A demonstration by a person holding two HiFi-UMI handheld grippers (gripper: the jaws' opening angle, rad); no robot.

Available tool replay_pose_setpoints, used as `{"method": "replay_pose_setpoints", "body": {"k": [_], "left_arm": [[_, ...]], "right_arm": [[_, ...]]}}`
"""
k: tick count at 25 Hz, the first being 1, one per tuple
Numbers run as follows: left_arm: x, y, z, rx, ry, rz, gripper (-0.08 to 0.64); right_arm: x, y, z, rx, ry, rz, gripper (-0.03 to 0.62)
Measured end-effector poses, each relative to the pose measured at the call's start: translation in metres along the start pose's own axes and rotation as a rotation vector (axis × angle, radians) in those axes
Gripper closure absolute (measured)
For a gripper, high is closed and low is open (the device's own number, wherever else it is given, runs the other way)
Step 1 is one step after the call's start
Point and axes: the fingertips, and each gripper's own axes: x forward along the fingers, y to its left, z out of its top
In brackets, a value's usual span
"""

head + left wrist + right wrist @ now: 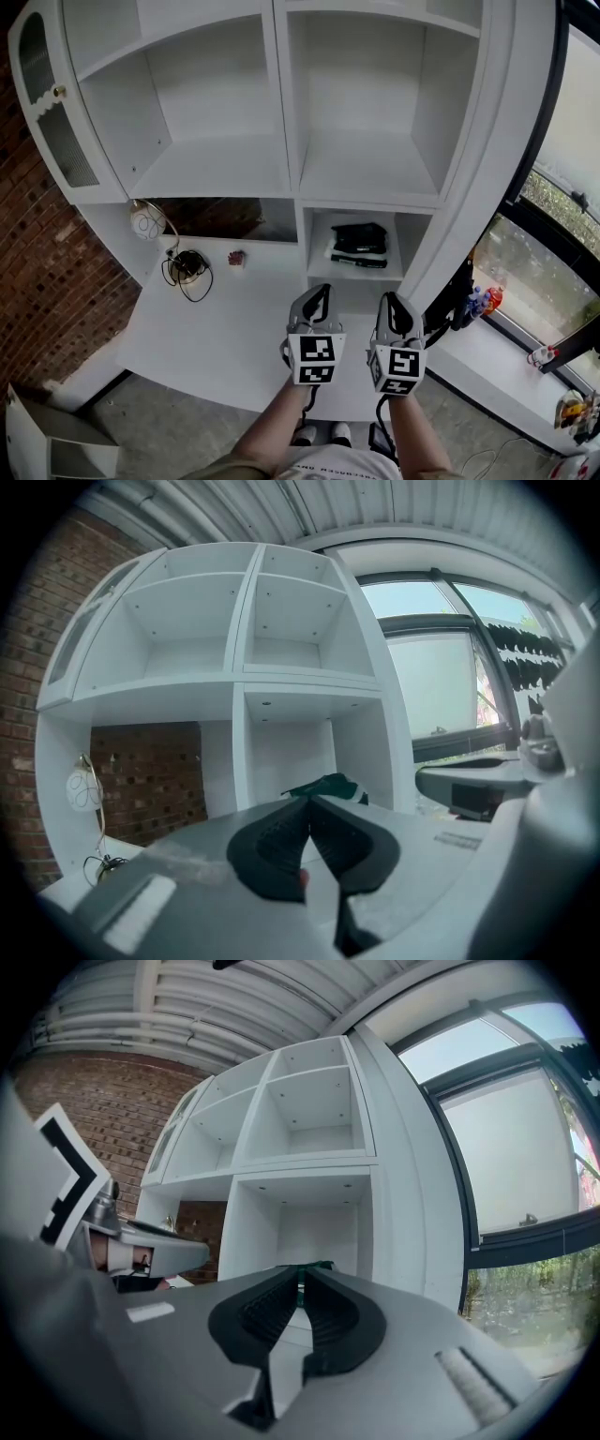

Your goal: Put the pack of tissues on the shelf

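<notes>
You hold two tools, left (316,298) and right (397,309), side by side above the white counter (211,333). Each has its jaws pressed together on nothing. One dark pack of tissues (359,245) lies in the lower right compartment of the shelf (286,112), beyond both tools.

The pack of tissues (358,246) lies in the lower right compartment of the shelf (281,112), behind the worktop (234,328). At the worktop's left rear are a lamp (147,222) and a coiled cable (187,269). The left claw (319,292) and right claw (394,302) are side by side over its front.
</notes>
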Motion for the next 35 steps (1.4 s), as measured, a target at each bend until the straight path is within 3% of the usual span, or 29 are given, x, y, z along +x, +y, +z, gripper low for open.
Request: {"method": "replay_pose_setpoints", "body": {"k": [35], "left_arm": [[-0.006,0.006,0.004,-0.004,-0.03,-0.016,0.552]], "right_arm": [[-0.001,0.005,0.025,0.009,-0.066,0.008,0.594]]}}
